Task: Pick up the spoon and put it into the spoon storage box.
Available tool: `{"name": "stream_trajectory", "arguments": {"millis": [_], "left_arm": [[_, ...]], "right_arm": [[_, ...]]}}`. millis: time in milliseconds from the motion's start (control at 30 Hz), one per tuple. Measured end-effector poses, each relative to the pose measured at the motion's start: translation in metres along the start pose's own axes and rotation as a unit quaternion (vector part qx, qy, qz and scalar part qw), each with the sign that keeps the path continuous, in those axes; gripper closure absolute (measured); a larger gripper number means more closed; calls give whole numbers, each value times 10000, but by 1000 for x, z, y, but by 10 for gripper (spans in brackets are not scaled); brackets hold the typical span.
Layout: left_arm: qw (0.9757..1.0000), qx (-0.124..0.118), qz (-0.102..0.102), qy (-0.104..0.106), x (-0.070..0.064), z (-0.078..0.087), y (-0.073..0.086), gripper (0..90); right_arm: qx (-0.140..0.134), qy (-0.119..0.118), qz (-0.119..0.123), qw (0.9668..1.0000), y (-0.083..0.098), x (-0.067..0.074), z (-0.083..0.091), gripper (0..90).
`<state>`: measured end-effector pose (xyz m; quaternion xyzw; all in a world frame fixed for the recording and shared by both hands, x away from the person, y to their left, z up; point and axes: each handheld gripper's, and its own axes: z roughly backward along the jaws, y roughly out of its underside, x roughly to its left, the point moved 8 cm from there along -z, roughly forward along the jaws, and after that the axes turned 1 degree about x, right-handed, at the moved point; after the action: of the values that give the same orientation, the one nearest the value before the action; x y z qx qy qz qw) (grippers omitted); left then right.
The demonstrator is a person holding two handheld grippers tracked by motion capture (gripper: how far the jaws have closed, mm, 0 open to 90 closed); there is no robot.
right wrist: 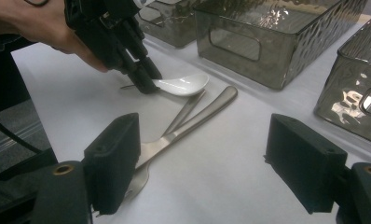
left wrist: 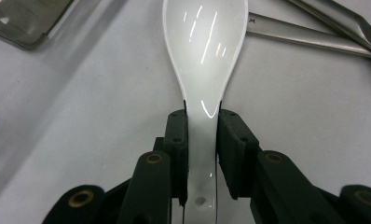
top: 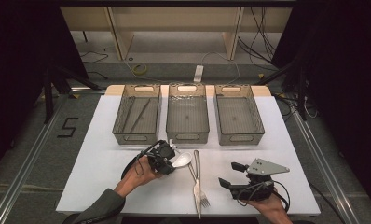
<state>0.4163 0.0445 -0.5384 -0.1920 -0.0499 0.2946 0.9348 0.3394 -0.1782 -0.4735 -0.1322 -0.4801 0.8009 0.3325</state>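
White table [top: 104,172]: chopsticks [top: 139,114] in left bin [top: 120,122]

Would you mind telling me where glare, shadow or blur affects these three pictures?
High view: white table brightly lit, surroundings nearly black, all soft. Left gripper view: streaks of glare on the white spoon, soft shadow left of it, the near jaws slightly blurred. Right gripper view: reflections on the clear bins and on the fork, its own jaws out of focus.
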Motion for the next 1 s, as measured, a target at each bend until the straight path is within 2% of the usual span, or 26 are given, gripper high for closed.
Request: {"name": "stream_trajectory", "arguments": {"millis": [167,333,467,533,567,767,833,1000], "left_arm": [[10000,-72,61,1,0,0,-1,744],[9997,-123,140,125,3,3,-1,746],[9996,-178,186,146,5,6,-1,746],[9992,-230,269,174,5,8,-1,747],[9993,-240,257,140,5,10,-1,748],[9979,-503,318,259,4,23,-7,748],[9980,-529,235,239,3,28,-8,748],[9967,-733,235,266,2,39,-13,747]], "right_arm": [[-12,-2,-14,10000,0,0,1,270],[-27,5,-3,10000,0,-1,1,271],[-33,6,-9,10000,-1,-1,1,271],[-29,5,-8,10000,0,-1,2,271],[-27,7,-6,10000,0,-1,2,271],[-31,0,-8,10000,-1,-1,2,271],[-25,-4,-14,10000,0,-1,1,271],[-32,-4,-28,10000,0,-1,1,271]]}}
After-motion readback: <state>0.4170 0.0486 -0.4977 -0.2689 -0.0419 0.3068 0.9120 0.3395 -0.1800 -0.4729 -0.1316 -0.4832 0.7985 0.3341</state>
